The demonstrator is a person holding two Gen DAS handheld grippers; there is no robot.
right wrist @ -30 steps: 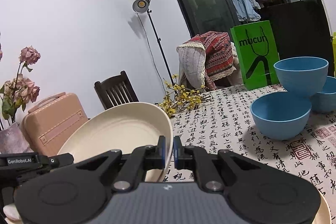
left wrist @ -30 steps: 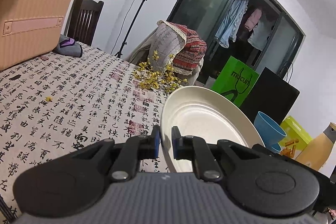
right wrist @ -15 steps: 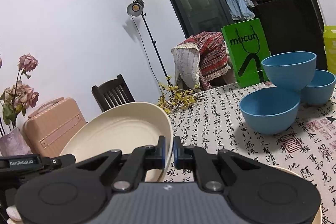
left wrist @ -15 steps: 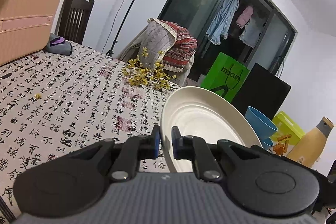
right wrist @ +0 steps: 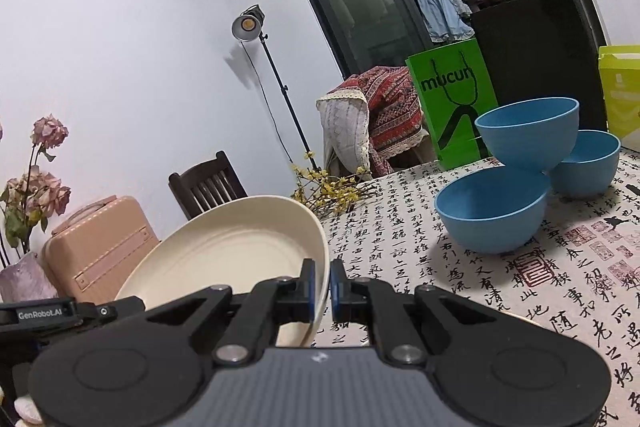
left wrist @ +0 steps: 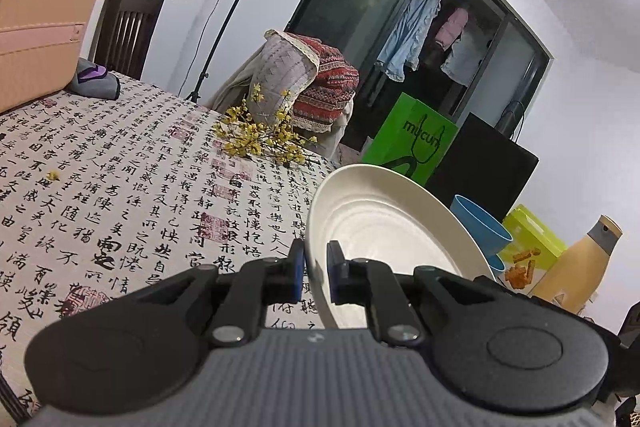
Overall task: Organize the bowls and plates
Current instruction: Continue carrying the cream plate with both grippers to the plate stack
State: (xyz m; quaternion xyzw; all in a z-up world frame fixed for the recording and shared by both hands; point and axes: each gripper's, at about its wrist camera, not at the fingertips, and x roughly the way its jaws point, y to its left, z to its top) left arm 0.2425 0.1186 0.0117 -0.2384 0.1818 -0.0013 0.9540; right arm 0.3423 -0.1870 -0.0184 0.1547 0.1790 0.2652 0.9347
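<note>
Lower centre of both wrist views: cream plate (left wrist: 384, 227), smooth and matte with faint concentric rings, raised off the table and tilted, pinched at opposite rim edges.
Left gripper (left wrist: 316, 269): clenched on the plate's rim, blue pads either side of the thin edge; plate fans out to the right of the frame.
Right gripper (right wrist: 323, 285): clenched on the plate's rim (right wrist: 240, 247); plate spreads to the lower left of the frame.
Blue bowls: three round, smooth bowls at right of the right wrist view; one (right wrist: 528, 133) sits tilted atop the near bowl (right wrist: 492, 215) and the far bowl (right wrist: 586, 163).
Tablecloth (left wrist: 120, 179): white fabric printed with black calligraphy and red seals; broad bare stretch at left of the left wrist view.
Yellow flower sprig (left wrist: 264, 139): thin twigs lying at the table's far edge.
Pink suitcase (left wrist: 36, 35): hard, ribbed, rounded corners, at upper left.
Green paper bag (right wrist: 452, 107): upright behind the bowls.
Yellow bottle (left wrist: 576, 263): grey cap, far right.
</note>
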